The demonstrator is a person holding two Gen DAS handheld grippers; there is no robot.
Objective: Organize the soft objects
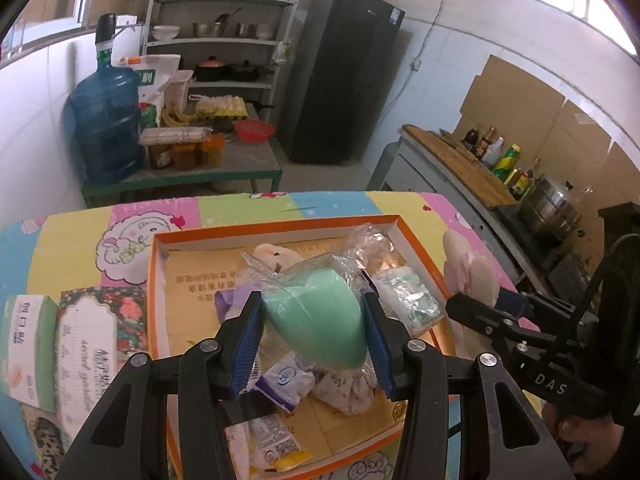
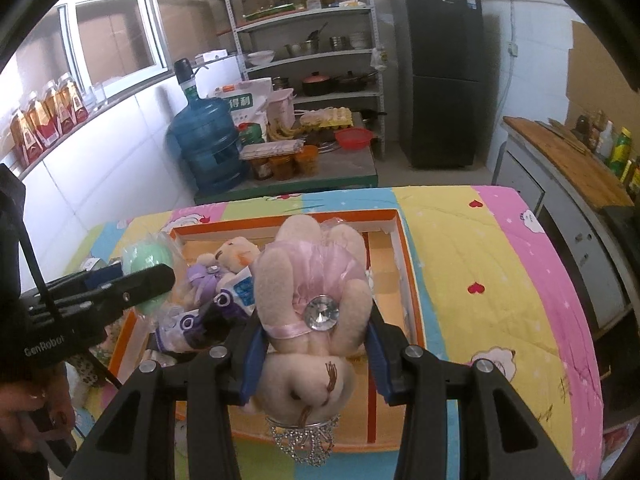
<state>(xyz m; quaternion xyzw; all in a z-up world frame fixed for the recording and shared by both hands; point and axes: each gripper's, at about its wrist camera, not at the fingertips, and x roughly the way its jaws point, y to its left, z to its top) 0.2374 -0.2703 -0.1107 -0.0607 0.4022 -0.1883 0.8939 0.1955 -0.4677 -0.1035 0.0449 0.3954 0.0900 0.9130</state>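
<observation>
Soft window daylight, blown-out panes, fisheye-bent edges, slight blur.

The right tool [image 1: 476,304], seen from the left wrist view, carries the white letters "DAS" on its black body. In the right wrist view the left tool [image 2: 160,276] bears "GenRobot" on its near end. The far white sack [image 2: 244,106] shows "得利" on a green panel; print on the box floor [image 1: 192,292] and near-left cartons is too blurred to read.

Home kitchen: dark fridge [image 2: 438,72], metal shelf w/ pots & bowls [image 2: 312,44], water jug [image 1: 106,128], egg trays [image 1: 220,106], sauce bottles [image 1: 494,152] by steel steamer pot [image 1: 550,208].
</observation>
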